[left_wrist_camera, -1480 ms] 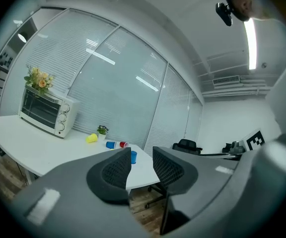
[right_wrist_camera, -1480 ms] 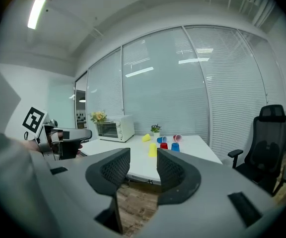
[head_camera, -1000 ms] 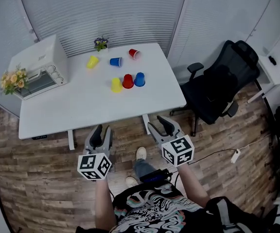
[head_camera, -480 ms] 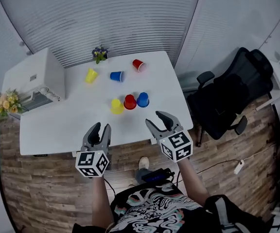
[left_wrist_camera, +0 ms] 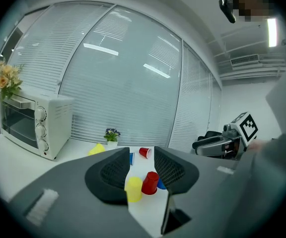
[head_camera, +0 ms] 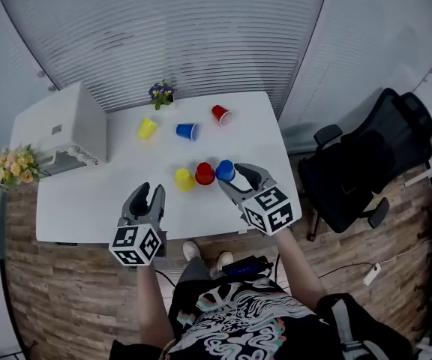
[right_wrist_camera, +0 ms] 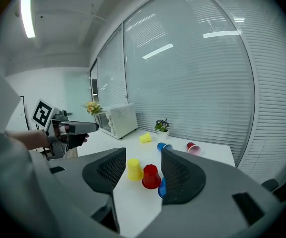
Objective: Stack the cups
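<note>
Office room. Slatted blinds (head_camera: 186, 36) cover the glazed walls. A black swivel chair (head_camera: 358, 171) stands beside a white desk (head_camera: 111, 197) on a wood-plank floor (head_camera: 58, 291). Ceiling strip light (left_wrist_camera: 271, 29) and air vent (left_wrist_camera: 245, 59) overhead. White toaster oven (head_camera: 62, 126) at the desk's left end, flowers (head_camera: 17, 165) beside it.

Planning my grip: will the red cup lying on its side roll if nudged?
Probably: the red cup lies on its side on the smooth table, and being tapered it would likely curve around rather than roll straight. It looks thin and light, so it may skid or flex.
</note>
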Demonstrator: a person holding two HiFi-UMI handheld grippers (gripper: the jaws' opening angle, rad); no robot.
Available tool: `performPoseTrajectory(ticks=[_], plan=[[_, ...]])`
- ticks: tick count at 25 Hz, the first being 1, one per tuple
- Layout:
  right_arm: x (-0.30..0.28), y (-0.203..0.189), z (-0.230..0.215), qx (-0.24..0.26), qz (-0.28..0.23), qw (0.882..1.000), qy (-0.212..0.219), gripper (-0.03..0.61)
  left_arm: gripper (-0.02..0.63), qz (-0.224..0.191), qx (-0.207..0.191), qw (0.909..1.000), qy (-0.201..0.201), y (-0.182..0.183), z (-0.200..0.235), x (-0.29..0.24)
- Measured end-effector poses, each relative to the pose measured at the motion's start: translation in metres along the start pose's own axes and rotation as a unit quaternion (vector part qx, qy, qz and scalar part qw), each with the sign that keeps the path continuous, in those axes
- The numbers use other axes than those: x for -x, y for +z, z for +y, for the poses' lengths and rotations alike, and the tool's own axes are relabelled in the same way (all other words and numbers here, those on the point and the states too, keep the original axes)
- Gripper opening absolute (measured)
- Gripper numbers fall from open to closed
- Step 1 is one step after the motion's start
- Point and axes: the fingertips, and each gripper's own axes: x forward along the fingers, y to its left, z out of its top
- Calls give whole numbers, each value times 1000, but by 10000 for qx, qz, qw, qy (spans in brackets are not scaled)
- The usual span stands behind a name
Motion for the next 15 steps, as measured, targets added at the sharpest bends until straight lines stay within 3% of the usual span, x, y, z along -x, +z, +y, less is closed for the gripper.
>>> performPoseTrajectory(ticks=[15], plan=[[-81,28,-27,348,613,9973,218,236,152,370,166,9986,-344,-11,46,-82]])
